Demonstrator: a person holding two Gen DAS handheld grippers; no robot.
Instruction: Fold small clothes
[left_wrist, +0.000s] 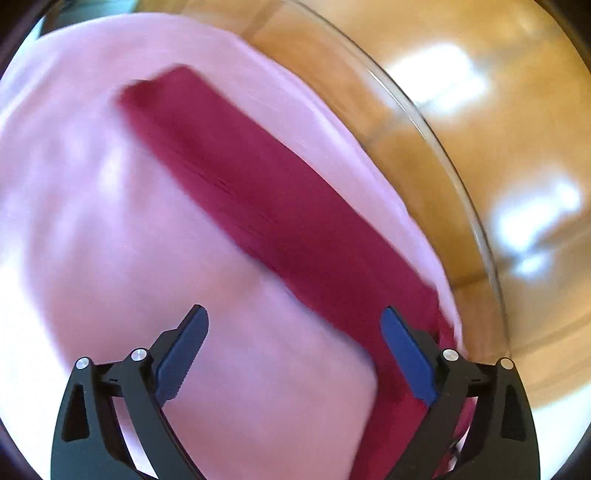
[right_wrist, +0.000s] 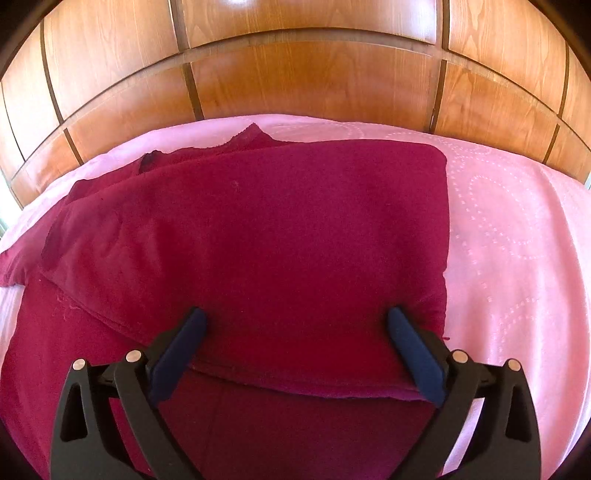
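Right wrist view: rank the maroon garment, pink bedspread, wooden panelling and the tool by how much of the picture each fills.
1. maroon garment
2. wooden panelling
3. pink bedspread, close to the panelling, so unsure
4. right tool, enlarged by nearness to the camera

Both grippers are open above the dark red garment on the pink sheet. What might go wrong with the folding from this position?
1. The folded flap of the dark red garment lies loose; the open right gripper may drag it and undo the fold.
2. At the far left of the garment the layers look uneven, so the next fold may come out crooked.
3. The left gripper view is blurred; moving fast, it might catch the pink sheet too.
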